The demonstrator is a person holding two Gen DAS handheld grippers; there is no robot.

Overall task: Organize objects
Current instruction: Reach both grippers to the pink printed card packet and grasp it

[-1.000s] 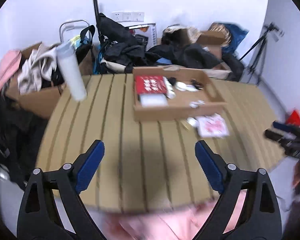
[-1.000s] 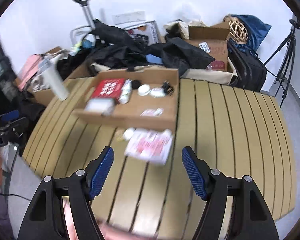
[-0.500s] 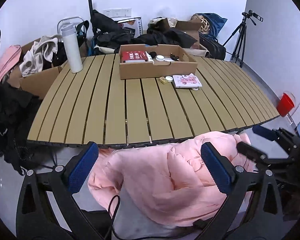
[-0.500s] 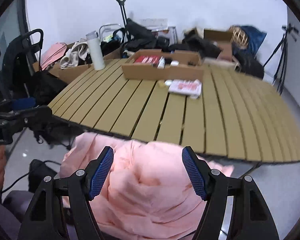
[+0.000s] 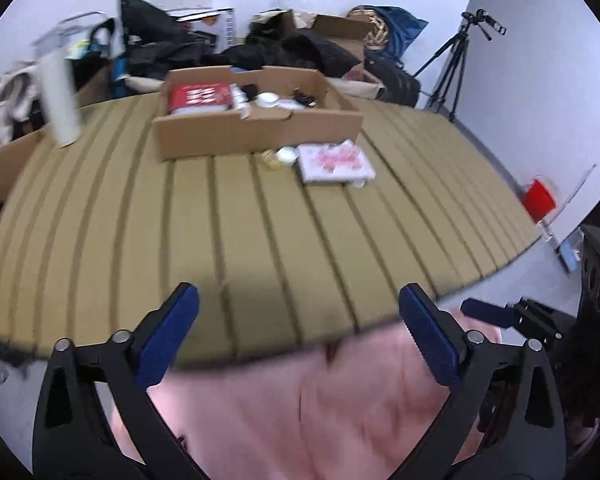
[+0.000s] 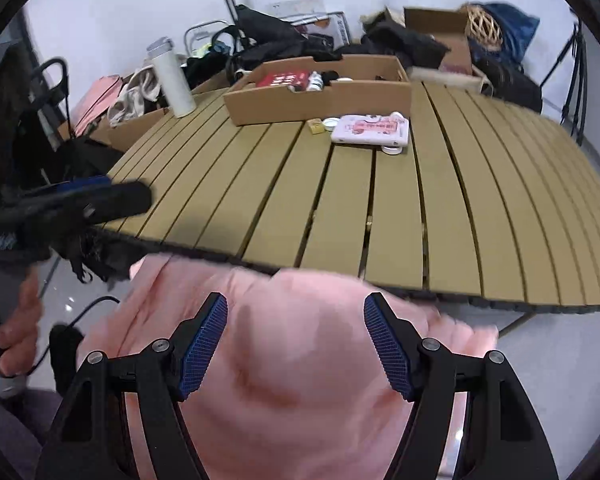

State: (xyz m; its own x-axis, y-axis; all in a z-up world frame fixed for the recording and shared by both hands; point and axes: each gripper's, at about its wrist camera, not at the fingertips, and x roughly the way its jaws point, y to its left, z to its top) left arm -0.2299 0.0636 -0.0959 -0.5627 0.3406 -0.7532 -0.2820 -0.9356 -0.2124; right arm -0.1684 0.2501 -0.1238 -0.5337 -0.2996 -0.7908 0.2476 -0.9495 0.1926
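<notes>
An open cardboard box (image 5: 256, 130) (image 6: 320, 96) stands at the far side of the slatted wooden table (image 5: 228, 216) (image 6: 420, 208), holding a red book (image 5: 200, 98) and small items. In front of it lie a white-and-pink flat package (image 5: 334, 162) (image 6: 370, 130), a small white lid (image 5: 286, 155) (image 6: 331, 123) and a small yellow item (image 6: 315, 126). My left gripper (image 5: 299, 322) is open and empty over the table's near edge. My right gripper (image 6: 296, 336) is open and empty, short of the table, over pink clothing (image 6: 300, 360).
A white bottle (image 5: 60, 100) (image 6: 172, 80) stands at the table's far left. Bags, boxes and dark clothes are piled behind the table. A tripod (image 5: 452, 68) and a red bin (image 5: 538, 198) are at the right.
Both grippers pulled back from over the table to in front of it, then the left one moved forward again over the near edge. Both stay open and empty.
</notes>
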